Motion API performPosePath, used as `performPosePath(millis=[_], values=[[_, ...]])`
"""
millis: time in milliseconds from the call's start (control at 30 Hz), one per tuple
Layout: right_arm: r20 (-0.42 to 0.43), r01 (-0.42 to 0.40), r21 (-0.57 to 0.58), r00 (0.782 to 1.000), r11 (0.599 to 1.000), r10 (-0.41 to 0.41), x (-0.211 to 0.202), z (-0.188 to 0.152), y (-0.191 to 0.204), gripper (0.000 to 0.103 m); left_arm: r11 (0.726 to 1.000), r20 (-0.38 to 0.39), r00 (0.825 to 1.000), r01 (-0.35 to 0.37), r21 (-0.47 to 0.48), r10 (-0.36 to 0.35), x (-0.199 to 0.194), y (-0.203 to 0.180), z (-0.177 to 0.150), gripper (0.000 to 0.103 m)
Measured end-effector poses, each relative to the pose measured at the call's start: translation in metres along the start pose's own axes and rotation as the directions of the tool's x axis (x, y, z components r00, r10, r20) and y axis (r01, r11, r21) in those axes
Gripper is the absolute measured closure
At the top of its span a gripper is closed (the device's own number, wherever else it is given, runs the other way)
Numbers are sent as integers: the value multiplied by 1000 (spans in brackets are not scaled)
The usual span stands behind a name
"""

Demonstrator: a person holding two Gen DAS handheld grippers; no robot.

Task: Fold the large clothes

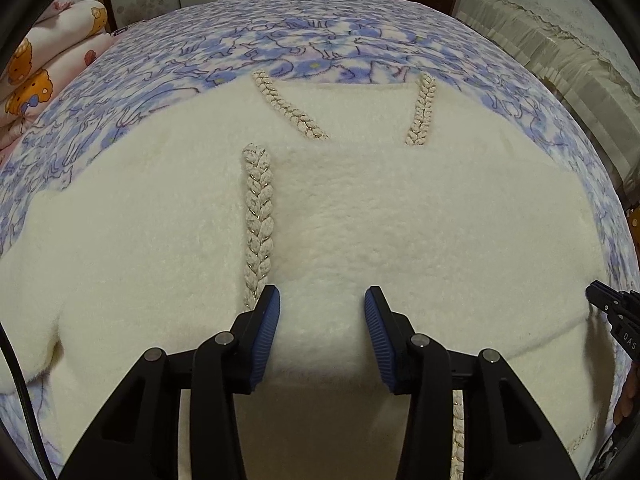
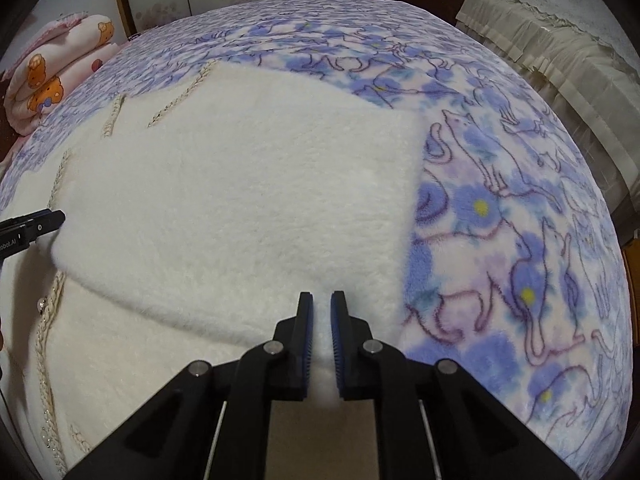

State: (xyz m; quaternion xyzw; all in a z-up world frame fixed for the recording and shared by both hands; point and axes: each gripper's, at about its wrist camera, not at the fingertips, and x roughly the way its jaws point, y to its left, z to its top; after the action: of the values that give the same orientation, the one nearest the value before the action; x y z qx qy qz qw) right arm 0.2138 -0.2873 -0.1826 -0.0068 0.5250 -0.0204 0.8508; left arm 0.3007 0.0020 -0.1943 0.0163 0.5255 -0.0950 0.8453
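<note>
Both pairs of fingers angle down onto the cream sweater (image 1: 360,216). On the left gripper (image 1: 322,300) the fingers stand apart over the fleece, with nothing pinched between the pads. On the right gripper (image 2: 321,308) the fingers are nearly together, clamped on a thin ridge of the sweater's near edge.

That right-hand hold looks shallow; the fluffy pile could slip out once lifted, or only the top layer could come up and spoil the fold. The left fingers sit just beside the braided trim (image 1: 258,216), which might snag a pad.

The sweater lies spread on the blue floral blanket (image 2: 500,208), its right side already folded inward, reaching far from both grippers.
</note>
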Motion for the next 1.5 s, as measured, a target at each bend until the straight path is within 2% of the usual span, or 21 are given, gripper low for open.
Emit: performPosePath(millis=[200,333,767,1167,1500], values=[[-18,-41,60,999,997,43,-5,-1,-5,94,1000,-3,1000,-1,-1,1,-12,-2,-1,58],[-16,-69,103,997,992,71,-14,-8,-5,94,1000,25,999,-28,-4,28,-29,-3,-5,46],[5,-135,129,991,982,136,-72,-43,14,94,999,67,997,-31,20,30,-107,-11,-37,46],[66,-184,29,981,983,181,-142,-60,64,94,998,111,992,-64,20,61,-190,15,-100,42],[84,-207,-86,973,974,214,-175,-71,122,94,995,119,989,-90,-33,93,-230,71,-148,34]])
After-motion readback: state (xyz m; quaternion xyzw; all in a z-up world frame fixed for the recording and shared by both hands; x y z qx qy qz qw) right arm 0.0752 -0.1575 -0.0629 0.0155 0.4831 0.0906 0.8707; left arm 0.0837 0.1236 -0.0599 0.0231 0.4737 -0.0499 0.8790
